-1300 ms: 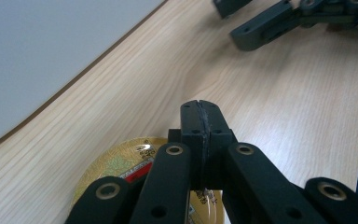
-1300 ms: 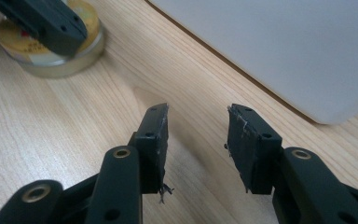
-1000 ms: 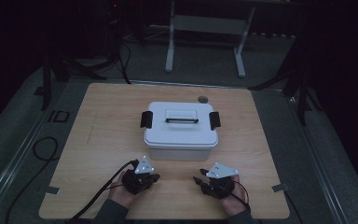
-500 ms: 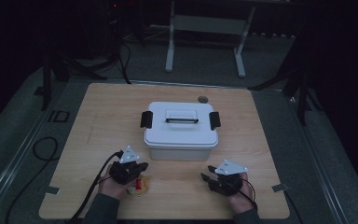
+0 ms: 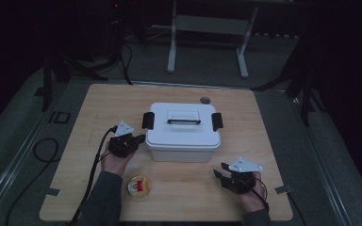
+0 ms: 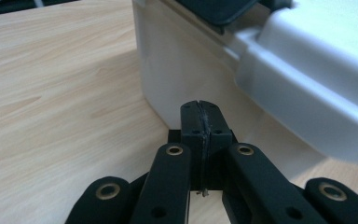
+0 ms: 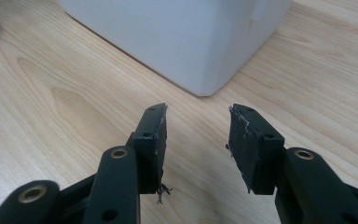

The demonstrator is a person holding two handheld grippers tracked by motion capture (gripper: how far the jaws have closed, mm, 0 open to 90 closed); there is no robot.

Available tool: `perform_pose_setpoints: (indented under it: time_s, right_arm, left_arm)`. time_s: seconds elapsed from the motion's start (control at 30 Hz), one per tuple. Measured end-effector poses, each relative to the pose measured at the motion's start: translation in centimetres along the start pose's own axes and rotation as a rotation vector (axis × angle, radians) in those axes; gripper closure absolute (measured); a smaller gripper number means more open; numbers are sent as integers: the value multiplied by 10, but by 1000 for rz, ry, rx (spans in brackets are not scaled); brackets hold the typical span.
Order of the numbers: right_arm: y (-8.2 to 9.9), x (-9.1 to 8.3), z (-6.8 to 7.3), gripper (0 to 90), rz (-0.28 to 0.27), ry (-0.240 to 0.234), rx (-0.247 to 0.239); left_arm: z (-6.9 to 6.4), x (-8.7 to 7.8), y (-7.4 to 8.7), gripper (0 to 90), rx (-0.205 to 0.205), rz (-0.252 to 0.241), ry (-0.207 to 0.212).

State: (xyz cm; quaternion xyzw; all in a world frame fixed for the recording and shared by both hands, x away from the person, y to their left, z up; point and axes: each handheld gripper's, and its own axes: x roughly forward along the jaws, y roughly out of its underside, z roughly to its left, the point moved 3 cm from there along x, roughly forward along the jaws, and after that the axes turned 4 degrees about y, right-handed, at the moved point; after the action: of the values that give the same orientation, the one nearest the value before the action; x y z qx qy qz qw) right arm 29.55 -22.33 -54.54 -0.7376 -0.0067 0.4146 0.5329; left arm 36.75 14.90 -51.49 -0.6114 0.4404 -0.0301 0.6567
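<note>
A white lidded box [image 5: 181,134] with a top handle [image 5: 183,117] and black side latches stands mid-table. My left gripper [image 5: 139,138] is shut with nothing in it, just beside the box's left wall below the left latch [image 5: 147,120]. In the left gripper view the closed tips [image 6: 200,114] sit close to the box's wall [image 6: 168,60], under the latch [image 6: 214,9]. My right gripper [image 5: 220,170] hovers open and empty off the box's front right corner. In the right gripper view its jaws [image 7: 196,128] face that corner [image 7: 191,42].
A small round dish [image 5: 139,185] with something red in it lies near the front edge, between my forearms. A grey disc [image 5: 205,100] rests behind the box. Cables trail off the left side. A metal stand [image 5: 207,28] is on the floor beyond the table.
My left gripper has moved left and away from the front edge up to the box's left side, uncovering the round dish. The right gripper has drifted slightly right and toward the front.
</note>
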Motion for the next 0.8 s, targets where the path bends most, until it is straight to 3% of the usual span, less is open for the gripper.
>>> perform_pose_setpoints:
  time_s: [0.2,0.37,0.5,0.6,0.63,0.7,0.8]
  right_arm:
    - [-4,-3,-13,560,-4,28,-8]
    - [-5,-4,-31,587,-3,51,-1]
    - [-13,2,-46,623,5,71,3]
    - [-18,5,-50,650,6,87,-3]
    - [-22,9,-54,753,0,99,-3]
    - [-26,14,-58,870,-10,104,-4]
    - [-29,20,-61,900,-14,94,12]
  left_arm:
    - [-5,11,2,900,9,14,20]
    - [-10,6,5,900,3,7,30]
    - [-23,3,11,900,35,16,52]
    - [-28,1,15,900,43,21,66]
    - [-29,0,17,899,48,24,65]
    - [-28,-4,22,896,56,41,50]
    - [-16,-10,33,881,30,56,6]
